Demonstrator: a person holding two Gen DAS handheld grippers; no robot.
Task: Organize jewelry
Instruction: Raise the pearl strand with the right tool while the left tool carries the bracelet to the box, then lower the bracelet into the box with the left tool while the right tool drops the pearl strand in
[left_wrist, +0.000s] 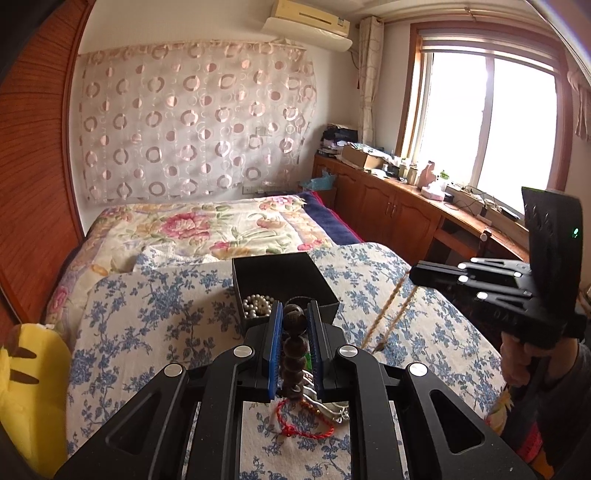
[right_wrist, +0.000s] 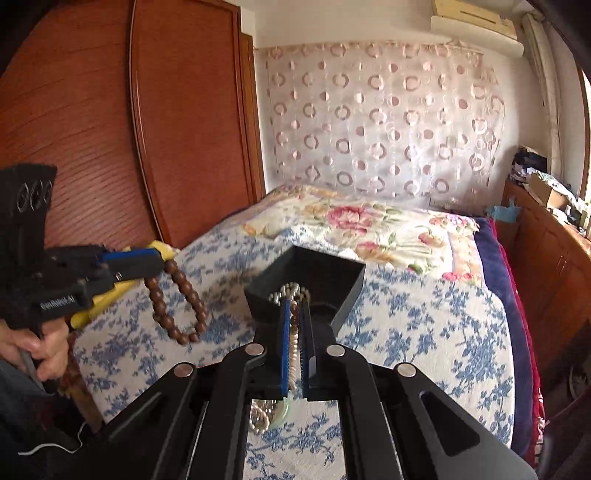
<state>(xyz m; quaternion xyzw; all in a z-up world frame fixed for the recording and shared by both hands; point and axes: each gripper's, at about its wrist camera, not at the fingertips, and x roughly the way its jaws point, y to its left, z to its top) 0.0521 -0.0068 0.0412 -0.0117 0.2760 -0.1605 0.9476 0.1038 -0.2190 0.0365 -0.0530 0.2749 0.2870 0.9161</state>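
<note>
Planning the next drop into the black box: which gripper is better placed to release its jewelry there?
Probably right: the right gripper holds a pearl strand at the black box rim. The left gripper holds brown beads off to the side.

Dark brown bead bracelet (right_wrist: 177, 306), black box (left_wrist: 284, 280) at twelve o'clock, white pearls (left_wrist: 255, 304), blue-floral white quilt (left_wrist: 147, 332), red cord (left_wrist: 303, 424), blue-padded left claw (left_wrist: 294, 314)

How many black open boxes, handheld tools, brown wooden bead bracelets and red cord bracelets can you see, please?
Black open boxes: 1
Handheld tools: 2 (left tool; right tool gripping a white pearl strand)
Brown wooden bead bracelets: 1
Red cord bracelets: 1
Total: 5
</note>
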